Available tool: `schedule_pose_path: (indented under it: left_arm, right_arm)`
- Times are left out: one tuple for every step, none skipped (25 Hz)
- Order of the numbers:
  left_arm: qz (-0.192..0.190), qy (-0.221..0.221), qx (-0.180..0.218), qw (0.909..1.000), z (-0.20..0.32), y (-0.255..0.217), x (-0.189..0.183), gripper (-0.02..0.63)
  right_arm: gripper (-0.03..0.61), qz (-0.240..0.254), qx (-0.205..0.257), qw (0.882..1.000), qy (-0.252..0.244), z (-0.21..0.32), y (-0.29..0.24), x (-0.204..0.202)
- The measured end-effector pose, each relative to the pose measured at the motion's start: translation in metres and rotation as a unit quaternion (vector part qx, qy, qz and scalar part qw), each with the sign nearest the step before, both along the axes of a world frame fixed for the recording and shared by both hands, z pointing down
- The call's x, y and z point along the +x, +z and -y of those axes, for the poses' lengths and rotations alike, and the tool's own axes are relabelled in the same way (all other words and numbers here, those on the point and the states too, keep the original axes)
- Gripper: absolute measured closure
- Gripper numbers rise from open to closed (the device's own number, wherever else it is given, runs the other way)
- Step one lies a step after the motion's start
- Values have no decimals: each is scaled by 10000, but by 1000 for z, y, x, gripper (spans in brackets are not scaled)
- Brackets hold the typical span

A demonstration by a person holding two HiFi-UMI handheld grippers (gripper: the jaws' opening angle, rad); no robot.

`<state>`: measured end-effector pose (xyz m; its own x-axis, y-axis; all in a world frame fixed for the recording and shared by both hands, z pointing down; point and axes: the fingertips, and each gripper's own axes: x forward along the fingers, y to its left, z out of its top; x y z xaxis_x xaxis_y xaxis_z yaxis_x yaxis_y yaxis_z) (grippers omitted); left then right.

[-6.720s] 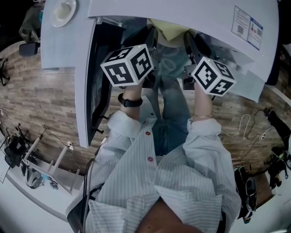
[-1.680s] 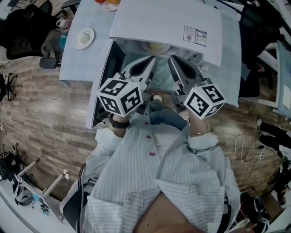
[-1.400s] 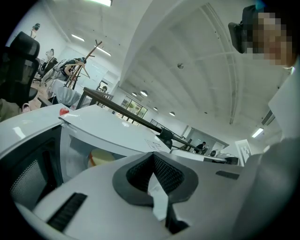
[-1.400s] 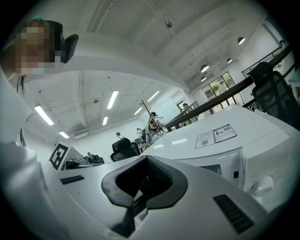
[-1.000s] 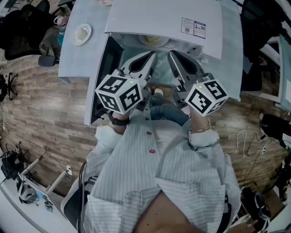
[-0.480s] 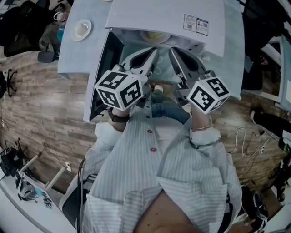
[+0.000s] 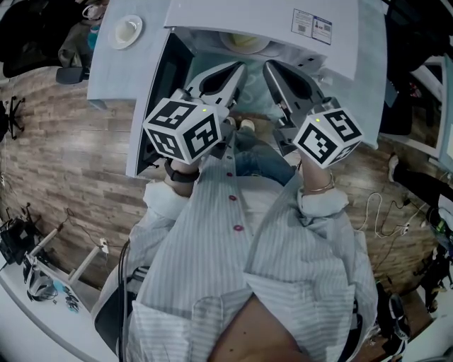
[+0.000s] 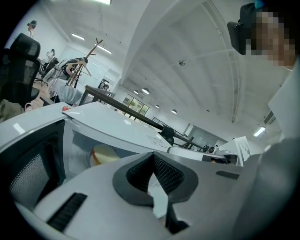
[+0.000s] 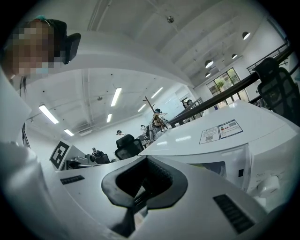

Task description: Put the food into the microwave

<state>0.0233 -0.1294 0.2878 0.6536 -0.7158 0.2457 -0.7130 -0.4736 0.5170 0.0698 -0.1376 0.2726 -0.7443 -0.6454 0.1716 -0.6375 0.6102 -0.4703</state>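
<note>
Head view: looks down on a white microwave (image 7: 255,21) on a pale table (image 7: 106,63) over wood-plank floor (image 7: 64,141), door (image 7: 159,92) swung open at its left, food (image 7: 244,42) deep inside, left gripper (image 7: 239,68) and right gripper (image 7: 269,66) just before its mouth. Left gripper view: clenched, empty jaws, yellow food inside the microwave. Right gripper view: jaws clamped on nothing, label (image 9: 220,131) on the microwave's top, strip-lit ceiling (image 9: 116,96) above, food out of sight.

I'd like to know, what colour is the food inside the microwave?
The food is pale yellow, best seen in the head view.
</note>
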Motion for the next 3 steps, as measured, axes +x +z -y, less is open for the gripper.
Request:
schedule_pose_path:
  left_arm:
    - [9, -6, 8, 10000, 1, 0, 0, 604]
    - [16, -11, 18, 10000, 1, -1, -1, 604]
    - [23, -14, 28, 10000, 2, -1, -1, 604]
  right_arm:
    - [546, -1, 15, 10000, -20, 1, -1, 0]
    - [546, 2, 29, 10000, -40, 2, -2, -1]
    - [546, 6, 42, 10000, -61, 3, -2, -1]
